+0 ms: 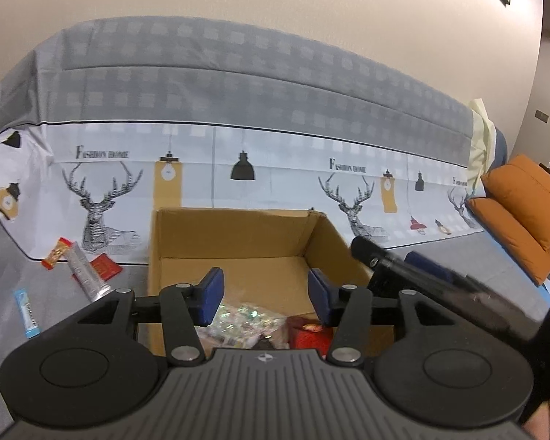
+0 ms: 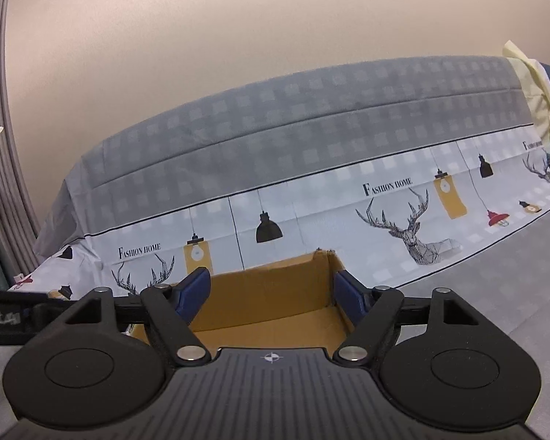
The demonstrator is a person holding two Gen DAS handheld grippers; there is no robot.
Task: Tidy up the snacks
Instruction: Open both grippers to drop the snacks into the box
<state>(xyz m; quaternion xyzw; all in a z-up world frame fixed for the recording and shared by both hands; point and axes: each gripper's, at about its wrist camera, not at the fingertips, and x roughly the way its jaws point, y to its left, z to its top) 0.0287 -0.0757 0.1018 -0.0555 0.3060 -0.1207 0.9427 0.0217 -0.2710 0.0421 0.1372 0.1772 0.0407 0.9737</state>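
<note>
An open cardboard box [image 1: 234, 234] stands on the covered sofa seat. Inside its near end lie a clear crinkly snack packet [image 1: 238, 321] and a red packet [image 1: 308, 333]. My left gripper [image 1: 267, 295] hovers open above them, nothing between its blue pads. To the box's left, loose on the seat, are a red-orange packet [image 1: 57, 253], a silver wrapper [image 1: 86, 273], a flat red packet [image 1: 106, 266] and a blue-white bar [image 1: 27, 313]. My right gripper [image 2: 272, 295] is open and empty over the box [image 2: 275, 286], at its right side.
The sofa backrest [image 1: 238, 84] under a grey checked, deer-printed sheet rises right behind the box. Orange cushions [image 1: 520, 205] lie at the far right. A black strap [image 2: 3, 315] shows at the left of the right wrist view, with curtains [image 2: 0, 73] behind it.
</note>
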